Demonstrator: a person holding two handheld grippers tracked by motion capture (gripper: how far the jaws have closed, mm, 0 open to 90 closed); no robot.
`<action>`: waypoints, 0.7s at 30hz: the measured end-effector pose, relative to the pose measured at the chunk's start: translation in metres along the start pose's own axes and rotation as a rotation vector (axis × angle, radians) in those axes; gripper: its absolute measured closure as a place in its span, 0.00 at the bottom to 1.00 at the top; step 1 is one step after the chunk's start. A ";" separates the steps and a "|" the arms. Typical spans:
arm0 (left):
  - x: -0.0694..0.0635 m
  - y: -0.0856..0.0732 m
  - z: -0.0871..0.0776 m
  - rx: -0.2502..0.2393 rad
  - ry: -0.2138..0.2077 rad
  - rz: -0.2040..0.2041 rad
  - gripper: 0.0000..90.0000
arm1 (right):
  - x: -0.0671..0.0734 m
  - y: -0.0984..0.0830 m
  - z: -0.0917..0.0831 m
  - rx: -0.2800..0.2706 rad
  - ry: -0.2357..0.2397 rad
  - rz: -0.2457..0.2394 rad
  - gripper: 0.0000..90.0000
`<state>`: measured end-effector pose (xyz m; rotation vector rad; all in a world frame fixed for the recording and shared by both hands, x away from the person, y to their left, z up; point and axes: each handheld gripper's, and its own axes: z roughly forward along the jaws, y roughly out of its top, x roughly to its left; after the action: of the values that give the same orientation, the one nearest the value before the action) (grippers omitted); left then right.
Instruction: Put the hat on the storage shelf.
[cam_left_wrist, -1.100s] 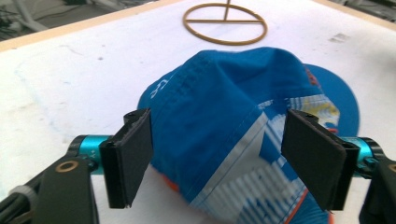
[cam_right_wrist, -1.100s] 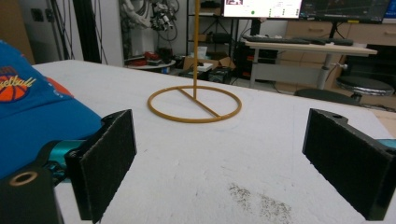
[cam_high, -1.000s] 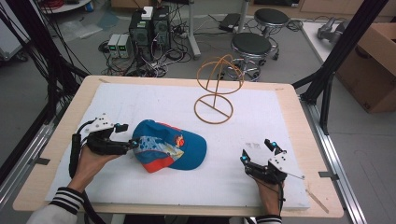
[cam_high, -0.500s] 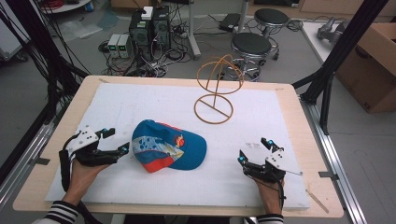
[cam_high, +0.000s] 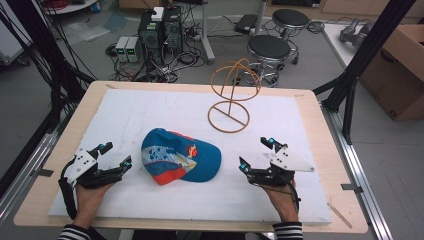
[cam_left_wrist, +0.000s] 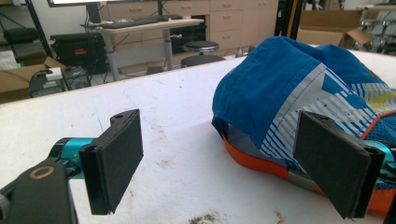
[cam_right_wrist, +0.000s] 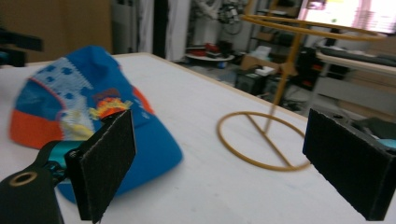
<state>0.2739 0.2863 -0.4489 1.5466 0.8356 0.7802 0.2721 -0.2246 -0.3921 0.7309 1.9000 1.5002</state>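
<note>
A blue baseball cap (cam_high: 180, 156) with an orange band and a printed front lies on the white mat, crown up. Behind it to the right stands a yellow wire hat stand (cam_high: 231, 95) with a round base. My left gripper (cam_high: 116, 155) rests on the mat left of the cap, open, with nothing between its pads. In the left gripper view the cap (cam_left_wrist: 299, 93) lies just beyond the right-hand pad. My right gripper (cam_high: 256, 152) sits right of the cap, open and empty. Its view shows the cap (cam_right_wrist: 93, 116) at left and the stand (cam_right_wrist: 275, 98) ahead.
The white mat (cam_high: 150, 110) covers a wooden table (cam_high: 320, 125). Computers, cables and two stools stand on the floor behind the table. A cardboard box (cam_high: 400, 65) sits at the far right. Black frame posts flank both sides.
My left gripper has let go of the cap and drawn back to the left, now open. The cap has settled flat. The right gripper has barely moved.
</note>
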 end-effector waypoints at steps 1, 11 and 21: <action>0.000 0.000 0.000 -0.001 0.004 -0.004 0.18 | 0.001 0.003 0.003 0.008 0.020 -0.007 0.10; -0.001 -0.003 -0.004 -0.050 0.012 0.004 0.18 | 0.017 0.026 0.042 0.091 0.184 -0.055 0.10; -0.003 -0.004 -0.005 -0.064 -0.002 0.029 0.18 | 0.032 0.035 0.088 0.167 0.299 -0.078 0.10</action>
<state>0.2678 0.2863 -0.4523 1.5058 0.7812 0.8191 0.3181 -0.1367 -0.3774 0.5193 2.2712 1.4802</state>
